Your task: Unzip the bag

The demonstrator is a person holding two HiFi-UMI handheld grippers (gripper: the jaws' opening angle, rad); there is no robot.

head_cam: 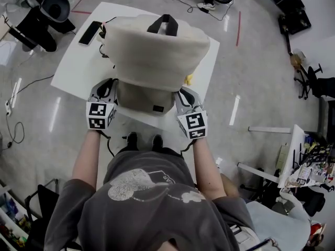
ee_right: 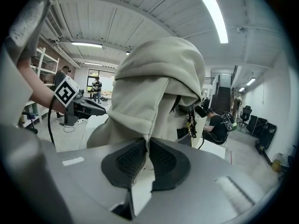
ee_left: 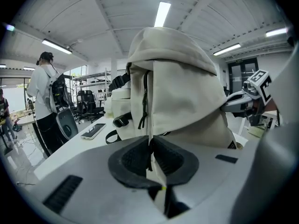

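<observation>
Head view: bag [head_cam: 157,51] at table's [head_cam: 78,69] near edge, open floor [head_cam: 251,77] around

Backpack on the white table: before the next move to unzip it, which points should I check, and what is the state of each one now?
1. Backpack stands upright on the table: ok.
2. Left tool is shut on fabric at the bag's lower side edge: ok.
3. Right tool is shut on a fabric fold at the opposite lower side: ok.
4. A tool holds a zipper pull: not ok. The side zipper pull hangs free above the left tool's pads.
5. Main zipper is closed: cannot tell, as the folded top hides it.
6. Phone lies clear of both tools: ok.
</observation>
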